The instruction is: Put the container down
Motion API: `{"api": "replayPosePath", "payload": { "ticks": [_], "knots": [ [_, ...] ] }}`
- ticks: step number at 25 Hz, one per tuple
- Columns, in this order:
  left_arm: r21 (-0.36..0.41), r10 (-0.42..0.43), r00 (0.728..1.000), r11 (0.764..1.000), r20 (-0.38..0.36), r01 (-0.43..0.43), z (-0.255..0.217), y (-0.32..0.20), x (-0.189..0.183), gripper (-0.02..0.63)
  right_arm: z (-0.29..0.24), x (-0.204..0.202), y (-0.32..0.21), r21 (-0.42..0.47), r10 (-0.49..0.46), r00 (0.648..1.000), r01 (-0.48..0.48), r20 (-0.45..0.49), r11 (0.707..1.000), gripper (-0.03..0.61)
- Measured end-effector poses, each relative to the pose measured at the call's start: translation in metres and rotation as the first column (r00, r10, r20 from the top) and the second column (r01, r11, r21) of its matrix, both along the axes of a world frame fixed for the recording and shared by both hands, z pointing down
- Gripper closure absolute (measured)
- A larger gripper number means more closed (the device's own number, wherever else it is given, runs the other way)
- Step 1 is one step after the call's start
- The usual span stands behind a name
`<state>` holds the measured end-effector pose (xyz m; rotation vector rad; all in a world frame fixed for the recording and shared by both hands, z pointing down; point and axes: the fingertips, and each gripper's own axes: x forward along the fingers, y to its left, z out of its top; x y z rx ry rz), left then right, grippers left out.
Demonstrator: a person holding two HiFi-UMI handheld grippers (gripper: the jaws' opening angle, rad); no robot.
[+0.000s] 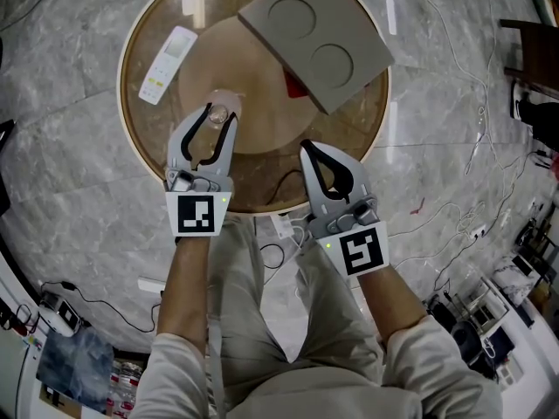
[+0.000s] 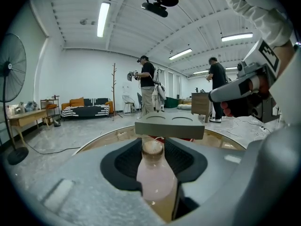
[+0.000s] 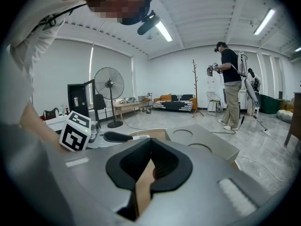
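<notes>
A clear bottle-like container [image 1: 218,114] with a round cap stands upright on the round glass-topped table [image 1: 262,186], left of its middle. My left gripper [image 1: 222,110] has its jaws around it; in the left gripper view the container [image 2: 155,178] fills the gap, with a dark slit showing on its right side, so the pads are not pressing it. My right gripper [image 1: 307,149] is shut and holds nothing. It hovers over the table's near edge, to the right of the left gripper.
A grey two-hole cup tray [image 1: 314,37] lies at the far right of the table, over something red [image 1: 293,84]. A white remote [image 1: 168,64] lies at the far left. Cables run over the marble floor [image 1: 454,208]. Two people [image 2: 146,86] stand far off.
</notes>
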<state>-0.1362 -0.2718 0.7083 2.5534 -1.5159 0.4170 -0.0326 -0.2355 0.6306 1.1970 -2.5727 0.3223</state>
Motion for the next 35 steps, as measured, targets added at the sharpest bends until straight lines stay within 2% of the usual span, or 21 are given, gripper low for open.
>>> {"api": "replayPosePath", "payload": {
  "ticks": [5,10,13,20,25,28,35],
  "knots": [
    [0.003,-0.035,0.999,0.999,-0.015,0.035,-0.024,0.017,-0.008,0.459,-0.014,-0.003,0.009,0.012,-0.012,1.000,0.012,0.004,1.000,0.575],
    [0.030,-0.037,0.999,0.999,0.040,0.036,-0.050,0.031,-0.019,0.481,-0.034,-0.010,0.018,0.033,-0.039,0.999,0.038,0.012,0.999,0.575],
    [0.025,-0.085,0.996,0.996,0.019,0.084,-0.065,0.041,-0.029,0.495,-0.044,-0.013,0.024,0.043,-0.057,0.998,0.056,0.015,0.997,0.575],
    [0.046,-0.121,0.992,0.992,0.043,0.119,-0.097,0.071,-0.041,0.514,-0.067,-0.017,0.045,0.064,-0.091,0.996,0.089,0.022,0.994,0.575],
    [0.065,-0.122,0.986,0.991,0.112,0.115,-0.114,0.094,-0.047,0.551,-0.081,-0.020,0.061,0.079,-0.122,0.992,0.119,0.024,0.990,0.575],
    [0.068,-0.179,0.981,0.982,0.072,0.174,-0.127,0.108,-0.053,0.598,-0.092,-0.021,0.071,0.091,-0.135,0.990,0.132,0.026,0.987,0.575],
    [0.056,-0.214,0.975,0.976,0.062,0.211,-0.142,0.133,-0.053,0.607,-0.105,-0.017,0.087,0.089,-0.156,0.988,0.154,0.012,0.984,0.577]
  ]
}}
